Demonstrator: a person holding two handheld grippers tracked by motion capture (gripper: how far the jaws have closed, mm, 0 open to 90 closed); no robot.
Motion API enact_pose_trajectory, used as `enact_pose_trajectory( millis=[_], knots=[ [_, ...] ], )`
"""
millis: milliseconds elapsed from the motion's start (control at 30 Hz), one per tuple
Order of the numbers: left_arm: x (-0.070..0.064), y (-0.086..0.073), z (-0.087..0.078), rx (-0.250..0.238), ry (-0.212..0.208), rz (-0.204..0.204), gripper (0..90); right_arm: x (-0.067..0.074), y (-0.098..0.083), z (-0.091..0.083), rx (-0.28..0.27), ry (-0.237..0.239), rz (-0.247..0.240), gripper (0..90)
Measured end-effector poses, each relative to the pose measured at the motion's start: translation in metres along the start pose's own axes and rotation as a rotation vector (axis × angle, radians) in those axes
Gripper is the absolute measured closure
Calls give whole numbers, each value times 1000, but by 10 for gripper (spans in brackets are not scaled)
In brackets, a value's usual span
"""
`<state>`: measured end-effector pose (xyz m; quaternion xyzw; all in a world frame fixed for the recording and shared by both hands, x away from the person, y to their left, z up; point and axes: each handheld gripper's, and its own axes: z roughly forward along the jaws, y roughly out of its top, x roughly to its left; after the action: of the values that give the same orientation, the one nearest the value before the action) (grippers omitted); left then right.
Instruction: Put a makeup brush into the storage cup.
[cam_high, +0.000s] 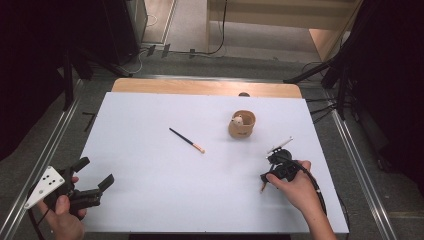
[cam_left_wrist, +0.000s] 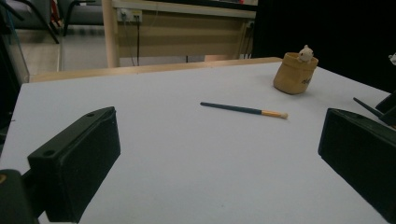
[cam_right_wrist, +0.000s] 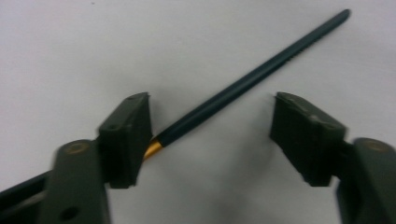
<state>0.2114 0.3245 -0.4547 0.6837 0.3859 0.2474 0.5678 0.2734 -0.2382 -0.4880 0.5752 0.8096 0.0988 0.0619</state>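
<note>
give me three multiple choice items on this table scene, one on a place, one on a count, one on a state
1. Where does the tan round fabric pot with a small pale toy in it stand on the white table?
A. far right part
B. near left corner
C. dead centre

2. How many slim dark-handled brushes lie flat on the table?
A. one
B. two
C. four

3. How do the jaws of the right gripper stand?
A. shut tight on a brush
B. apart, a brush between them
C. shut on the pot

Key: 1 A, the high view puts the pot toward the far right. 2 B, one dark brush with a pale tip lies mid-table, and a second dark brush with a gold band lies under the right gripper. 3 B, the right gripper view shows a gap between the right-hand pad and the handle.
</note>
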Motion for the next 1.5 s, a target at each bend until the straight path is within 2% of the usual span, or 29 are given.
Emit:
enact_pose_trajectory(
  millis=[67,100,200,400,500,633,733,833,867,900,1033,1167,1200,1267,1367,1400,1467,1500],
  knots=[
    [0,0,0,1,-1,0,0,-1,-1,-1,-4,-1,5,423],
    [-1,0,1,3,-3,3,0,-2,-2,-2,-9,-12,49,583],
    [-3,2,2,4,-9,13,0,-7,-3,-4,0,-15,89,840],
    [-11,3,7,18,-8,36,0,-7,-6,-4,-24,-13,107,852],
    [-17,4,14,19,-31,36,0,-10,-11,-5,-54,13,126,852],
    [-26,7,24,44,-47,62,0,-14,-19,-8,-135,55,156,852],
    [-30,10,32,46,-65,57,0,-17,-23,-11,-188,77,162,852],
    [-32,13,37,45,-74,57,0,-19,-27,-19,-267,78,166,852],
    [-34,15,40,46,-78,58,0,-19,-27,-19,-267,78,166,852],
    [-38,18,47,47,-91,62,0,-21,-30,-25,-326,85,172,852],
    [-45,24,66,50,-105,65,0,-18,-34,-34,-437,54,158,852],
    [-51,26,77,42,-135,69,0,-16,-38,-40,-556,66,146,853],
    [-54,25,83,43,-155,72,0,-15,-39,-41,-592,67,143,853],
    [-55,25,87,53,-168,83,0,-12,-41,-45,-648,55,138,853],
    [-56,24,90,49,-190,69,0,-9,-43,-47,-731,42,120,853],
    [-58,25,90,53,-194,75,0,-9,-43,-47,-731,42,120,853],
    [-62,26,91,56,-211,89,0,-4,-46,-48,-788,36,87,853],
    [-64,26,91,54,-216,92,0,-2,-46,-48,-800,39,81,853]
  ],
)
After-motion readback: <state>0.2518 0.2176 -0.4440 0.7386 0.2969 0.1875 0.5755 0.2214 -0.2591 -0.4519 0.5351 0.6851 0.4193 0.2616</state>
